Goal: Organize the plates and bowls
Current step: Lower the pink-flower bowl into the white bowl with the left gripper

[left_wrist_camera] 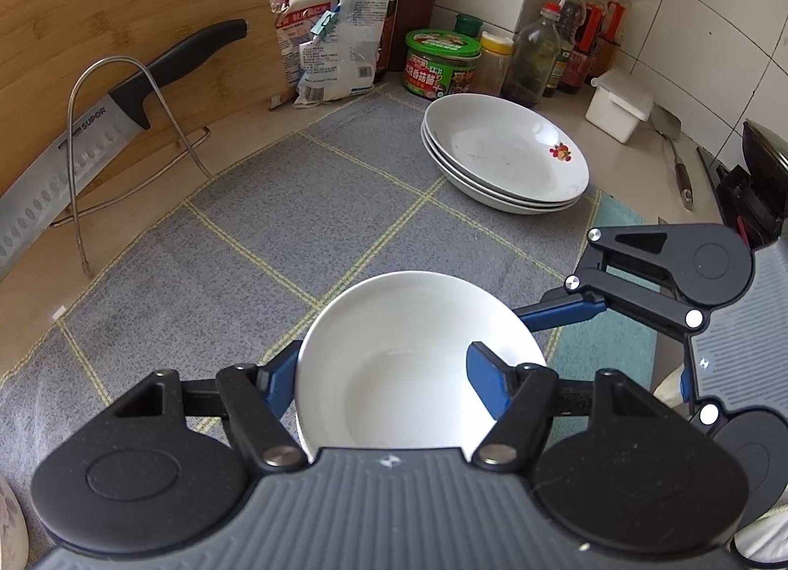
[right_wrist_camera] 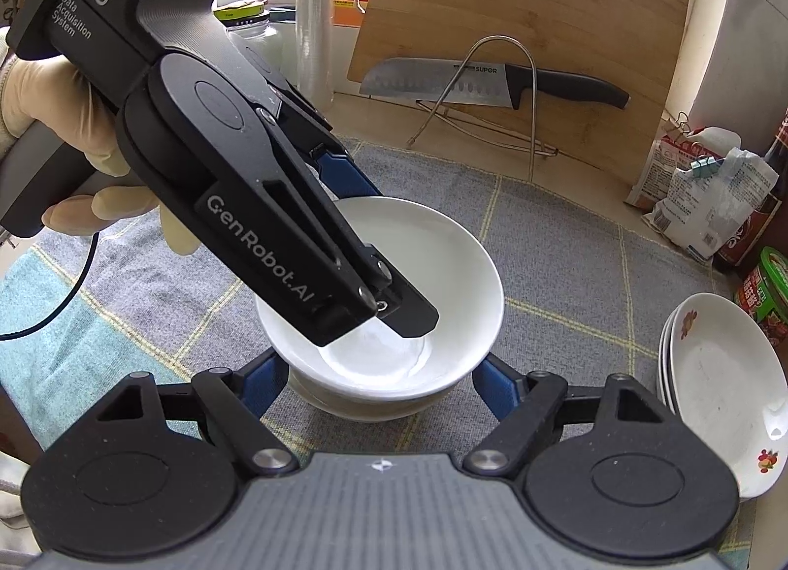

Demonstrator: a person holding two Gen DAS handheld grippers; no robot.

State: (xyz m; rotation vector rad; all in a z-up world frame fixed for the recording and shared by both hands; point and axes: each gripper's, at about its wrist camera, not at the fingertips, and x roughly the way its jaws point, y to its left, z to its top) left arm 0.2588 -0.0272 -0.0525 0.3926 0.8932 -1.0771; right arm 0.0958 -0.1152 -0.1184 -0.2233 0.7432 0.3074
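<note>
While upright, bowl (hand-held gripper astride)

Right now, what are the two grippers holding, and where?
Left fingers pinch the wall of the top white ceramic bowl, one inside, one outside. Right fingers clasp the white bowl beneath by its outer sides.

- Grey checked cloth: bare between the white bowl and the plate stack; passage available.
- Left side: wire rack with knife against the cutting board.
- Rear: bags, jars and bottles block access.
</note>
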